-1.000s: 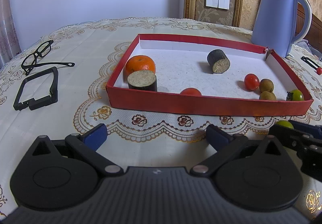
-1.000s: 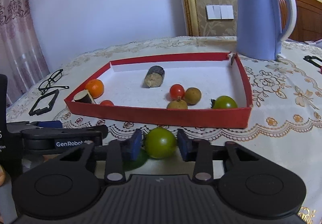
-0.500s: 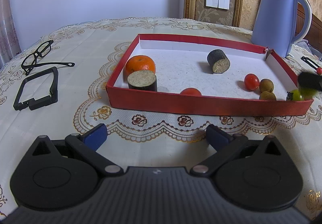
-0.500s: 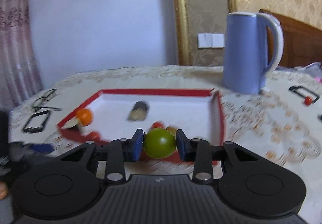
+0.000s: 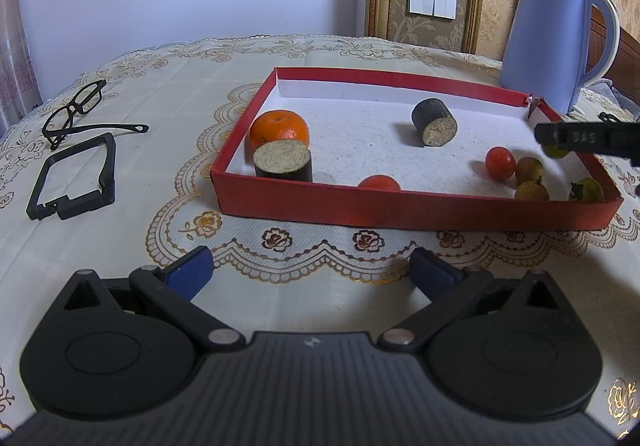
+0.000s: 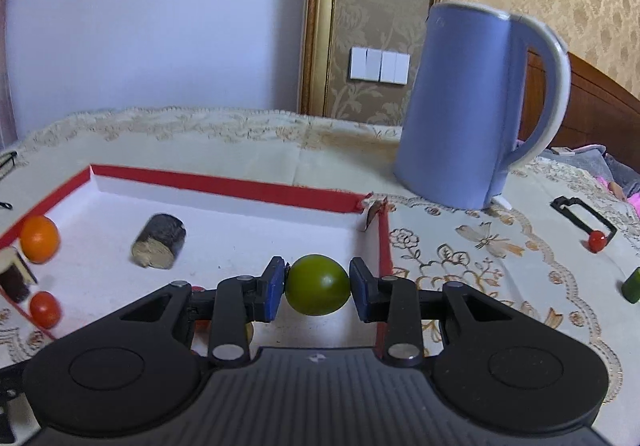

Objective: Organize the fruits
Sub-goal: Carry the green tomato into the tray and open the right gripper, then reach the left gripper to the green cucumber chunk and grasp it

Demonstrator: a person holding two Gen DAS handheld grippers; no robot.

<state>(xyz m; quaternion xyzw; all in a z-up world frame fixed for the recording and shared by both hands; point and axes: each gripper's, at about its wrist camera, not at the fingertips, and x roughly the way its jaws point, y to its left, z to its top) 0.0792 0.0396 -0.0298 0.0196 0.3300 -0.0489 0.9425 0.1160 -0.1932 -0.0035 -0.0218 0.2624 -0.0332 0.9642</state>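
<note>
Your right gripper (image 6: 318, 285) clamps a green fruit (image 6: 317, 284) over the red tray (image 6: 224, 185), unreleased; left gripper (image 5: 310, 270) apart, empty; a small red fruit (image 6: 596, 240) remains at right on the bench (image 6: 460, 246).

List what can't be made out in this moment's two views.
- Right wrist: fruits in the red tray near the right claw are hidden beneath it and its green fruit.
- Left wrist: the green fruit is mostly covered by the right claw's finger.
- Right wrist: dark green object cut off by the right edge; identity unclear.
</note>
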